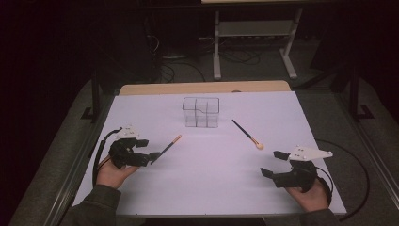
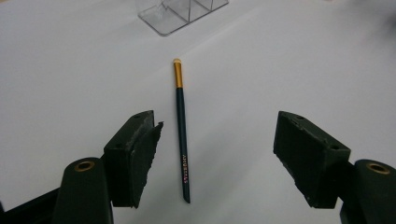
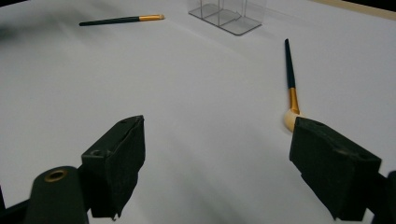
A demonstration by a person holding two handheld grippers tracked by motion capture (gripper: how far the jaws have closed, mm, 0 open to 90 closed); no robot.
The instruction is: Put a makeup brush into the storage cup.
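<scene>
A slim dark-handled brush (image 1: pixel 167 147) (image 2: pixel 182 135) with a gold ferrule lies on the white sheet, its tip toward a clear divided organizer (image 1: pixel 201 112) (image 2: pixel 180 11). My left gripper (image 1: pixel 149 149) (image 2: pixel 217 154) is open; the handle end lies between its jaws, nearer the left one, and neither pad touches it. A second brush (image 1: pixel 247 134) (image 3: pixel 290 79) with a rounded pale head lies right of the organizer. My right gripper (image 1: pixel 271 163) (image 3: pixel 219 163) is open and holds nothing, with that brush's head just beyond its right jaw. The right gripper view also has the slim brush (image 3: pixel 121 20) and the organizer (image 3: pixel 229 14) farther off.
The white sheet (image 1: pixel 211 179) covers a wooden table whose bare edge (image 1: pixel 202 87) runs along the back. Behind it stand a white frame (image 1: pixel 254 37) and cables on a dark floor. A black cable (image 1: pixel 357 174) loops off the right side.
</scene>
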